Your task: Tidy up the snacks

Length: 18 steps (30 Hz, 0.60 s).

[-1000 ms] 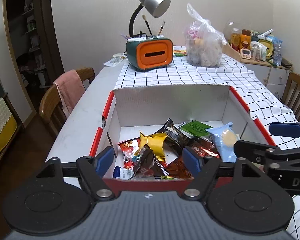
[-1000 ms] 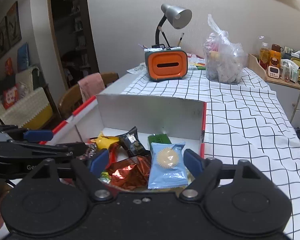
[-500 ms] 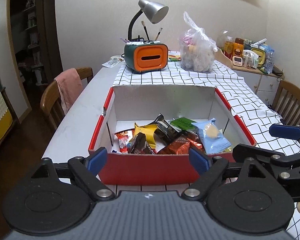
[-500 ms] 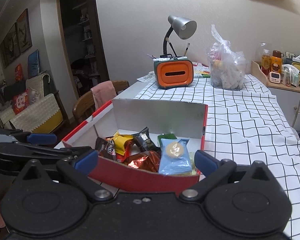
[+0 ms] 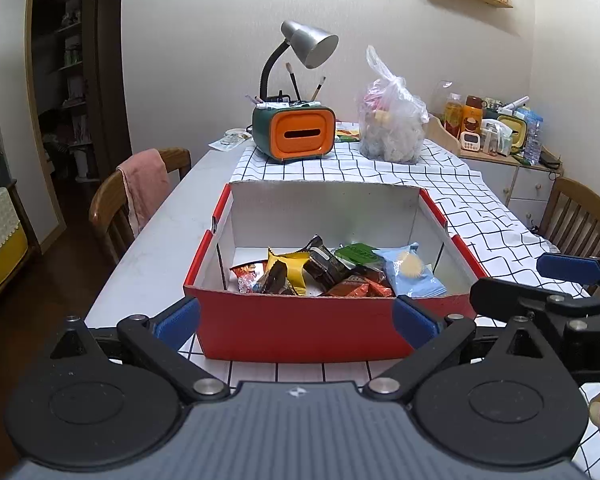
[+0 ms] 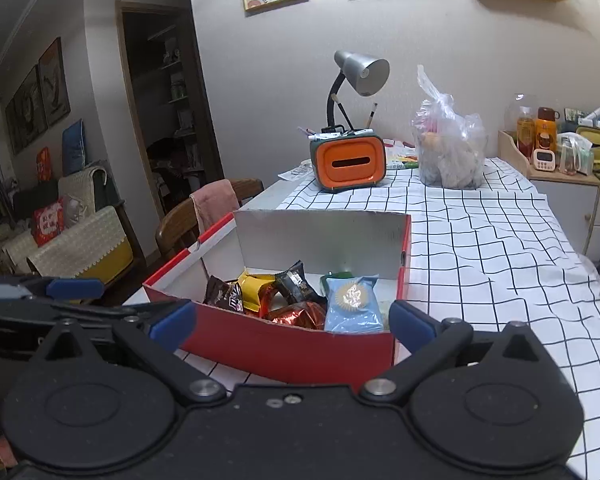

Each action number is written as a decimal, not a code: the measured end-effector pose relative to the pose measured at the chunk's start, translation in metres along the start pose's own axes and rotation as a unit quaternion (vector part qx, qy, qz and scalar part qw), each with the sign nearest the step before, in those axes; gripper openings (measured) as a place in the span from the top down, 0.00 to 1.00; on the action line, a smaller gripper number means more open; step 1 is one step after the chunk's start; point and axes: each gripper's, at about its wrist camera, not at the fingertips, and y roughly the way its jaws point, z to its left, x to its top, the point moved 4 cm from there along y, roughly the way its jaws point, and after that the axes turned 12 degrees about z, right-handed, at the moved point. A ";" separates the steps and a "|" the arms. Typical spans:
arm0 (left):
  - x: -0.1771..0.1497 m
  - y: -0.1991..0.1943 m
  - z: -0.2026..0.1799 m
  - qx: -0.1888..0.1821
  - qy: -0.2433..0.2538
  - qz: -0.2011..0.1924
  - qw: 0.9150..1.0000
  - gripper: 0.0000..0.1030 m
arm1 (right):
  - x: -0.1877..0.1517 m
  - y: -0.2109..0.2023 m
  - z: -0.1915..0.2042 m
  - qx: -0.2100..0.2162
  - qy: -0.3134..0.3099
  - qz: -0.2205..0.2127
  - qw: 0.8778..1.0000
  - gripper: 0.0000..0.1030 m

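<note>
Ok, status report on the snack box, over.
Left gripper and right gripper open, empty, jaws just widened. Snacks piled in red box. Nothing blocking.

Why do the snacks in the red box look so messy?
The snack packets lie jumbled and overlapping at the near end of the red box, not sorted. Nothing has spilled out onto the checked tablecloth.

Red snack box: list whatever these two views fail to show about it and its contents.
- Lower snacks: both views, buried under the blue packet and other wrappers.
- Near floor of the red box: both views, hidden by its front wall.
- Wrapper print: too small to read.
- Box's near base: partly covered by the open left gripper and open right gripper.
</note>
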 end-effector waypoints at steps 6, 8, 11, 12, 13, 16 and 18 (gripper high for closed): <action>0.000 0.002 0.001 0.004 -0.006 0.002 1.000 0.00 | 0.002 -0.002 0.001 -0.010 -0.010 -0.012 1.000 0.00; 0.001 0.002 0.002 0.006 -0.008 0.001 1.000 0.00 | 0.003 -0.002 0.003 -0.012 -0.017 -0.014 1.000 0.00; 0.003 -0.001 0.002 0.006 -0.011 -0.008 1.000 0.00 | 0.006 0.000 0.006 -0.010 -0.024 -0.014 1.000 0.00; 0.004 -0.001 0.003 0.009 -0.012 -0.010 1.000 0.00 | 0.007 0.000 0.008 -0.013 -0.026 -0.014 0.999 0.00; 0.005 -0.002 0.003 0.011 -0.013 -0.011 1.000 0.00 | 0.008 0.001 0.008 -0.015 -0.029 -0.014 0.999 0.00; 0.009 -0.002 0.004 0.005 -0.017 -0.013 1.000 0.00 | 0.010 0.001 0.008 -0.014 -0.033 -0.016 0.999 0.00; 0.010 -0.004 0.004 0.004 -0.018 -0.015 1.000 0.00 | 0.011 0.001 0.006 -0.016 -0.030 -0.019 0.999 0.00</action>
